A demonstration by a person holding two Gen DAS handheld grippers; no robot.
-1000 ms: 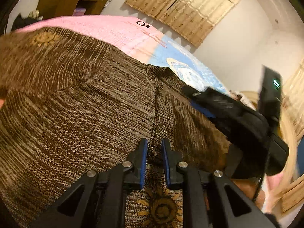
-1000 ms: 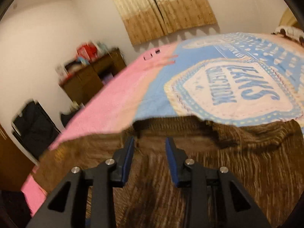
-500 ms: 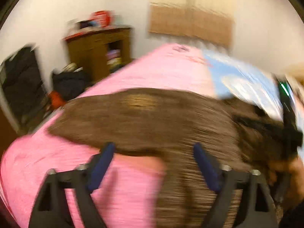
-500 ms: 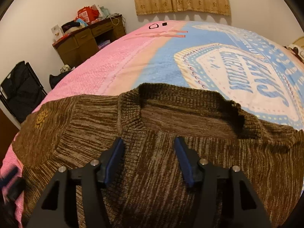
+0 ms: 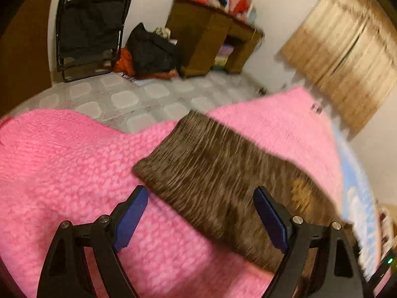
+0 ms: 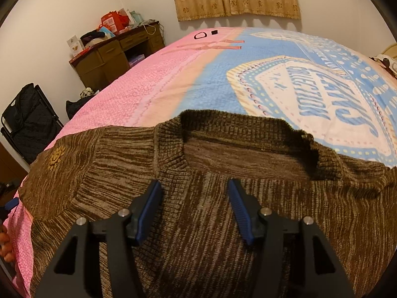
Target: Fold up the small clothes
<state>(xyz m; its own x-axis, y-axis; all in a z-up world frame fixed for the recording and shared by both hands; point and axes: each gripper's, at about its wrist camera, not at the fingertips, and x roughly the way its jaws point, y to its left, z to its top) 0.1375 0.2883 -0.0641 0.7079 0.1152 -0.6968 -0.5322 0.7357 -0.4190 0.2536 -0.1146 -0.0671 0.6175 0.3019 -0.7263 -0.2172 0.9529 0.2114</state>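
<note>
Right wrist view shows a brown marled knit sweater (image 6: 198, 198) spread flat on a bed's pink and blue blanket (image 6: 173, 79), filling the lower half of the frame, its ribbed collar (image 6: 245, 124) at centre pointing toward the upper part of the frame and the curtained wall. The right gripper (image 6: 194, 198) hovers just below the collar with its jaws apart and nothing pinched between them; whether the pads brush the knit I cannot tell. A small yellow sun motif (image 6: 56, 157) sits on the sleeve at the left of the frame.

In the left wrist view, which is blurred, the sweater's sleeve (image 5: 223, 181) runs as a long band from the lower right up to a straight cuff edge at the centre, lying on the pink part of the blanket (image 5: 74, 161) near the bed's edge. The left gripper (image 5: 201, 213) is spread wide over the sleeve's lower stretch, holding nothing.

The knit looks thick, soft and floppy, likely a bit heavy for its kind, and it should drape and stretch rather than hold a crease. It seems unlikely to slip on the fuzzy blanket. A sound place to take hold would be the ribbed cuff or the shoulder seam, where the fabric is firmer. The body's long axis runs from the collar down toward the bottom of the right view; the sleeve stretches out to the left of it.
</note>
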